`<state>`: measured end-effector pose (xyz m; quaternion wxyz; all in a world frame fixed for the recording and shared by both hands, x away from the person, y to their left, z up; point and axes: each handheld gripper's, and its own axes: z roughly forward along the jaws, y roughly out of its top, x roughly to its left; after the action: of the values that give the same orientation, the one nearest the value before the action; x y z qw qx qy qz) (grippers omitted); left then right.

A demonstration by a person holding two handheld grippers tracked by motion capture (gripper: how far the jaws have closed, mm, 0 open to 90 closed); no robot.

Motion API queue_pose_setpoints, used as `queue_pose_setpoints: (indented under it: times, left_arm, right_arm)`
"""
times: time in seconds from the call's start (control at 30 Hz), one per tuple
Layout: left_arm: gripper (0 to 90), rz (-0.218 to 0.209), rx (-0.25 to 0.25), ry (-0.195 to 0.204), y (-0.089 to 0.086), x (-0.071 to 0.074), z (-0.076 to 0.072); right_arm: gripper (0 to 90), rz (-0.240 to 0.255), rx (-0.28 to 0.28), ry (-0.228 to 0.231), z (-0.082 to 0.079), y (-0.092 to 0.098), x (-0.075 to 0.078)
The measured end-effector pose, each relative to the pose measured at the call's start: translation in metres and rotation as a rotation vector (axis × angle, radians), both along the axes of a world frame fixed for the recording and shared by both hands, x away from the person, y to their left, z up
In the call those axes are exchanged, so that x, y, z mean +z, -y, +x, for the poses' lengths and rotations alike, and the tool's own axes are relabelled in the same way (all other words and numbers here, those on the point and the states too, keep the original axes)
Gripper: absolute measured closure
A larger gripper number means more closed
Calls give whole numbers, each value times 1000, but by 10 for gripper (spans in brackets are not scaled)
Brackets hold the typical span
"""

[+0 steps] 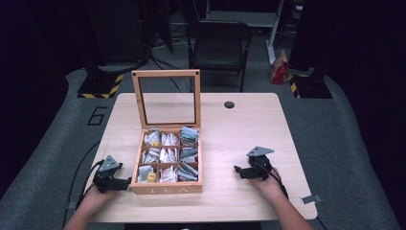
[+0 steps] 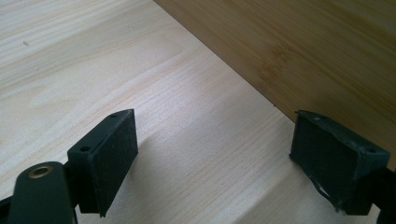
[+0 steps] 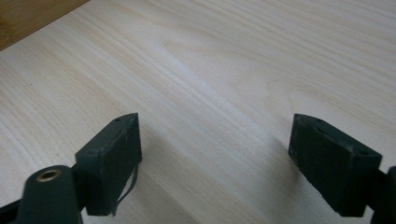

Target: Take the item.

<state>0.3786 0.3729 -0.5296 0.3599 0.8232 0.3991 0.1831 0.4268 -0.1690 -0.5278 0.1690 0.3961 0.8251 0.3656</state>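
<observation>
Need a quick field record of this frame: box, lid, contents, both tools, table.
box: wooden tea box, left of table centre
lid: glass-paned lid, open, standing upright at the back
contents: tea bags in a three-by-three grid of compartments
left tool: open, nothing between its jaws, beside the box's left wall, low over the table
right tool: open, nothing between its jaws, apart from the box
table: light wood, black round spot near the back edge

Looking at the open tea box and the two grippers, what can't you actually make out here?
- Sachet labels in the open wooden tea box: too small, high view.
- Box contents: cut off in the left gripper view, which catches just its bamboo side wall.
- Small grey object at the light wooden table's corner: too small.
</observation>
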Motion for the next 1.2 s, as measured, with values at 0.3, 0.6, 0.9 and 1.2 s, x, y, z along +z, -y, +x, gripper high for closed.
queue_pose_setpoints:
  times: [0.3, 0.6, 0.9, 1.2]
  left_arm:
    - [143, 0, -1, 0, 0, 0, 0]
    - [142, -3, 2, 0, 0, 0, 0]
    - [142, 0, -1, 0, 0, 0, 0]
    - [142, -5, 1, -5, 0, 0, 0]
  right_arm:
    - [144, -9, 3, -5, 0, 0, 0]
    - [169, 2, -11, -1, -2, -1, 0]
    - [192, -4, -12, 7, -2, 0, 0]
    - [340, -5, 9, 14, -2, -1, 4]
